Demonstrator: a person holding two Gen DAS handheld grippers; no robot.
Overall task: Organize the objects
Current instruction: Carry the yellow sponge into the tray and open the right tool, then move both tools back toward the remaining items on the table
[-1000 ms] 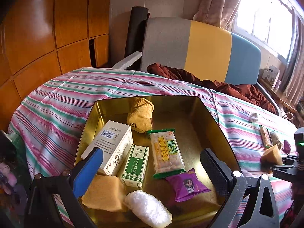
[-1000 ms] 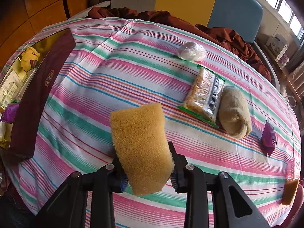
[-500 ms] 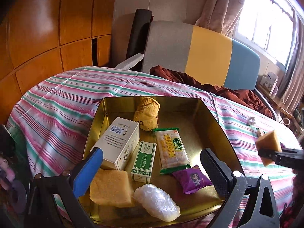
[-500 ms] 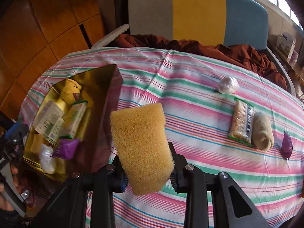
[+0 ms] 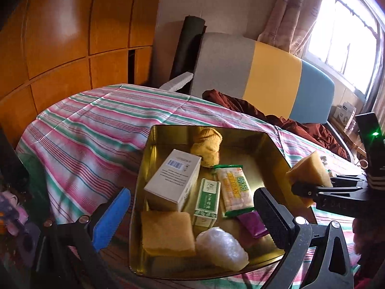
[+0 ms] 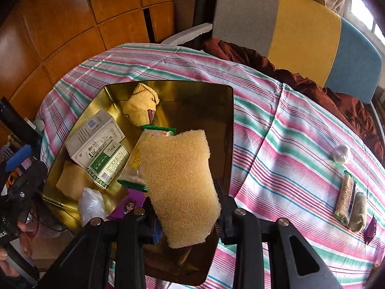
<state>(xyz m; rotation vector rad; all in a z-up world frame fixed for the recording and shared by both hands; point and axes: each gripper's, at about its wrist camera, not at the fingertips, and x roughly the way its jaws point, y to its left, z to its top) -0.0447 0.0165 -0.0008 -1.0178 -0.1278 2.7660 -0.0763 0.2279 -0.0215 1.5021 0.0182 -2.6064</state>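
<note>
The porous yellow sponge (image 6: 179,183), a rounded slab, is clamped in the right gripper (image 6: 185,219) above the glossy gold metal tray (image 6: 204,91). The left gripper (image 5: 192,216) stands open, empty. The tray rests on striped woven cloth (image 6: 288,144).

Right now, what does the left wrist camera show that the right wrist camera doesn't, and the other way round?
Only the left wrist view shows the bright window and the open left tongs, with nothing between them. Only the right wrist view shows the items still on the striped tablecloth: a white plastic ball, a snack bar and a beige roll. Both show the gold tin holding a white box, and the right tongs shut on a yellow sponge.
</note>
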